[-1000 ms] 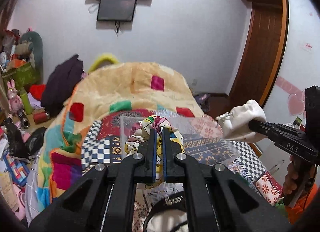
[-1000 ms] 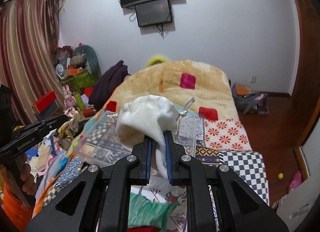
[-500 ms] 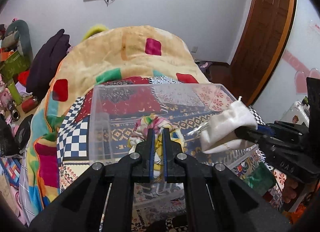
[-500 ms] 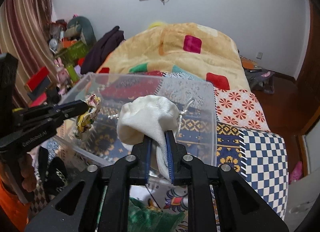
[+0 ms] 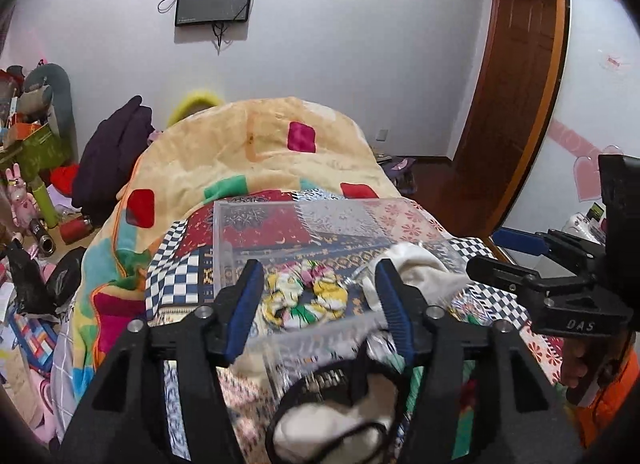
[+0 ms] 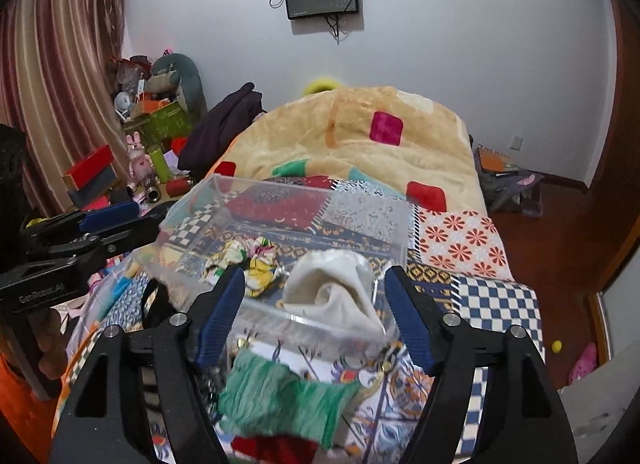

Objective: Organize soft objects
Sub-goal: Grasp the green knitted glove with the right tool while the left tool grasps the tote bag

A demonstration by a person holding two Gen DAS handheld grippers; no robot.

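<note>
Both my grippers hung with fingers spread wide, gripping nothing. The floral cloth (image 5: 306, 296) and the white pouch (image 6: 334, 288) lay inside the clear bin (image 6: 200, 200) on the bed (image 6: 492, 292). The green cloth (image 6: 280, 396) sat directly below my right gripper (image 6: 316, 320), nearer than my left gripper (image 5: 316, 304).

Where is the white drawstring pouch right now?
The white drawstring pouch lies inside the clear plastic bin on the bed, at its near right, beside the floral cloth.

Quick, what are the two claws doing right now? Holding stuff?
Left gripper: open, holding nothing.
Right gripper: open, holding nothing.
</note>
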